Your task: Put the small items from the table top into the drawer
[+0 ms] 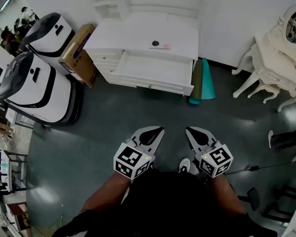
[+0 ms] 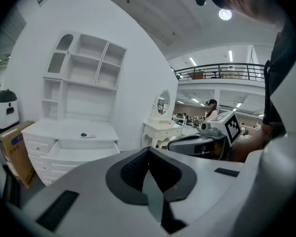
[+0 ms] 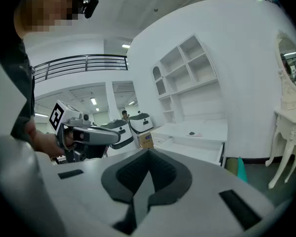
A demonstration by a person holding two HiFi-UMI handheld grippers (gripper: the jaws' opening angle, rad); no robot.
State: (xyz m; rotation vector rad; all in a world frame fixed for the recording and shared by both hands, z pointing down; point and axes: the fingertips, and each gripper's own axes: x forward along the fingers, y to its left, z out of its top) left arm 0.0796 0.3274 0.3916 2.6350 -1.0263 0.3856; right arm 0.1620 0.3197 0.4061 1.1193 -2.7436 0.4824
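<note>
Plainly, the main risk lies in the pick itself: the dark round item [image 1: 155,43] and the pink flat item [image 1: 166,47] lie just beside each other on the table top [image 1: 133,36], right of its middle, so a claw coming in too narrow could nudge 1 against the other or slide it away, and the thin pink piece looks hard to pinch. The open drawer [image 1: 153,67] juts toward the near side and could be bumped on approach. Both claws are pressed together with nothing between them. The left gripper [image 1: 159,130] and right gripper [image 1: 188,130] sit low before the person's body, side by side, tips aimed at the desk and well apart from it.
</note>
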